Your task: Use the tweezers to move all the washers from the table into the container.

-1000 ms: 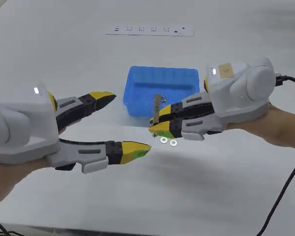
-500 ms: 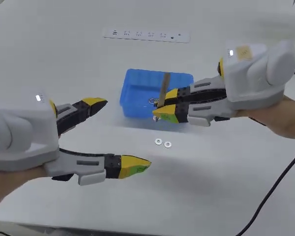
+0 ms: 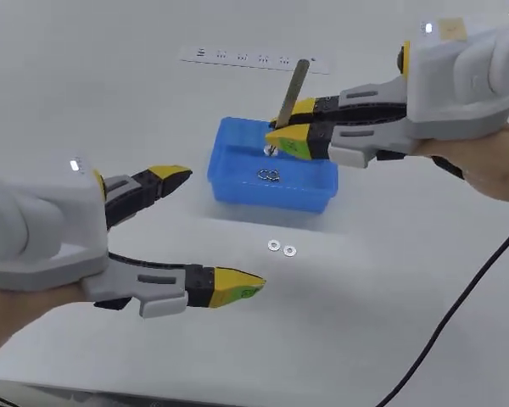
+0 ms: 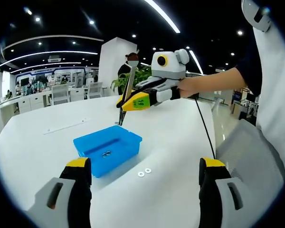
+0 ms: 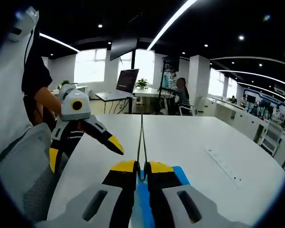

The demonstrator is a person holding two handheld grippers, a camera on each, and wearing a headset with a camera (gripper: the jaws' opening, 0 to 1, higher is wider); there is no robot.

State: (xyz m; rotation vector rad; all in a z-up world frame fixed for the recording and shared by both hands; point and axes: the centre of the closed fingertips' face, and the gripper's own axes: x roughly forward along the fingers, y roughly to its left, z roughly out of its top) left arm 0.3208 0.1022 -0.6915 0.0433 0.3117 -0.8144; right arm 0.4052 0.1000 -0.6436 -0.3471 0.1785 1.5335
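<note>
A blue container (image 3: 237, 161) stands mid-table with two washers (image 3: 268, 175) lying in it. Two more washers (image 3: 282, 248) lie on the white table just in front of it. My right gripper (image 3: 276, 140) hovers over the container's far side, shut on the metal tweezers (image 3: 293, 89), whose tip points down into the container. Whether the tip holds a washer, I cannot tell. My left gripper (image 3: 214, 229) hangs open at the lower left, with nothing between its jaws. In the left gripper view, the container (image 4: 118, 140), table washers (image 4: 144, 172) and right gripper (image 4: 133, 102) appear. In the right gripper view, the tweezers (image 5: 141, 137) rise between shut jaws.
A white power strip (image 3: 254, 58) lies at the far side of the table. A black cable (image 3: 458, 314) trails from the right gripper across the table's right side. The left gripper (image 5: 80, 128) appears at the left of the right gripper view.
My right gripper has lifted the tweezers from the table beside the loose washers and carried them up over the container. The left gripper has stayed open in place.
</note>
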